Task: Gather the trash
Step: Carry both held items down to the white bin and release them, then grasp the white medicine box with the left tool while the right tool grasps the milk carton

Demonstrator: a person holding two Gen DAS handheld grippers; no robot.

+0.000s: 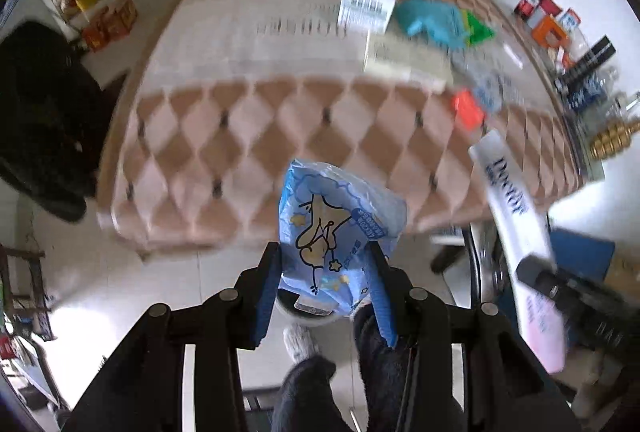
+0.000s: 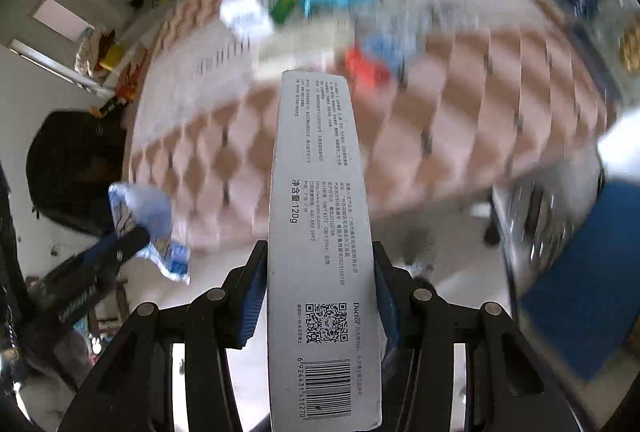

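Note:
My left gripper (image 1: 324,264) is shut on a crumpled blue plastic wrapper (image 1: 336,216) with a cartoon print and holds it in the air, off the front edge of the table (image 1: 224,136). My right gripper (image 2: 320,272) is shut on a long white toothpaste box (image 2: 320,232) with a barcode, also in the air in front of the table. The box shows in the left wrist view (image 1: 516,228) at right, and the wrapper shows in the right wrist view (image 2: 148,220) at left.
The table has a pink diamond-pattern cloth. On its far right lie more items: a white label sheet (image 1: 370,4), a teal cloth (image 1: 432,20), a green piece (image 1: 478,28), an orange piece (image 1: 468,108) and a flat box (image 1: 404,60). Bottles and boxes (image 1: 560,32) stand at right. A black chair (image 1: 44,120) is at left.

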